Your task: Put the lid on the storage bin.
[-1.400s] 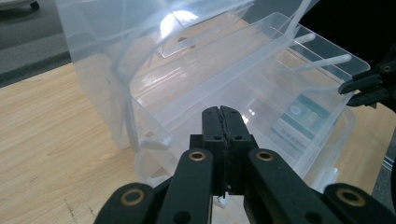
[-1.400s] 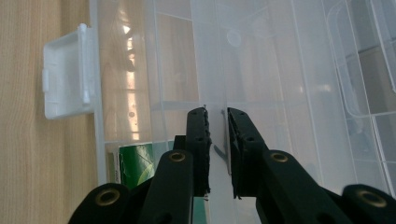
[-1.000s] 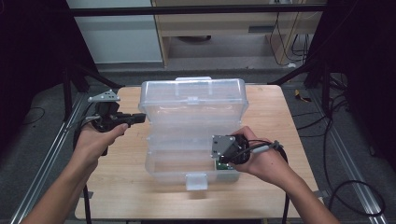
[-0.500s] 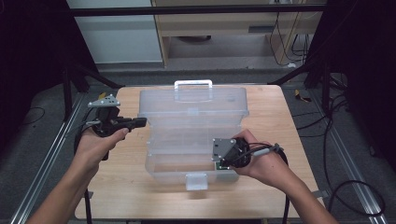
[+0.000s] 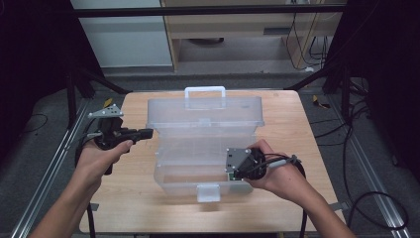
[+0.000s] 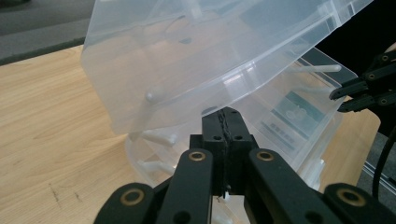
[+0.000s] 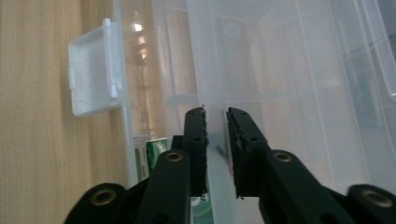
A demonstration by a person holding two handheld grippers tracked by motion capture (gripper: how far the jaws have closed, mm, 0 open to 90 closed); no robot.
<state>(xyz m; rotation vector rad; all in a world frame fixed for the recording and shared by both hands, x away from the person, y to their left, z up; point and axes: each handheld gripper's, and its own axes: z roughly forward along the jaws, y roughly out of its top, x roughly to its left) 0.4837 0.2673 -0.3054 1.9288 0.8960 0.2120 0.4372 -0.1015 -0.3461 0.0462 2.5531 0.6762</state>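
Observation:
A clear plastic storage box (image 5: pixel 190 171) stands in the middle of the wooden table (image 5: pixel 289 116). Its lid (image 5: pixel 205 115) is swung up nearly upright, with the handle (image 5: pixel 204 92) on top. My left gripper (image 5: pixel 147 132) is shut and its tip touches the lid's left edge; in the left gripper view the closed jaws (image 6: pixel 227 115) sit just under the lid's rim (image 6: pixel 196 60). My right gripper (image 5: pixel 232 171) is at the box's front right. In the right gripper view it (image 7: pixel 215 114) is closed on the clear front wall (image 7: pixel 212 70), beside the white latch (image 7: pixel 93 74).
A green and white label (image 7: pixel 153 150) shows through the box's wall. The white latch (image 5: pixel 208 192) hangs at the front, near the table's front edge. Black frame rails and cables run along both sides of the table.
The lid has swung up and back from lying low over the box to nearly upright. My left gripper stayed at its left edge; my right gripper kept hold of the front wall.

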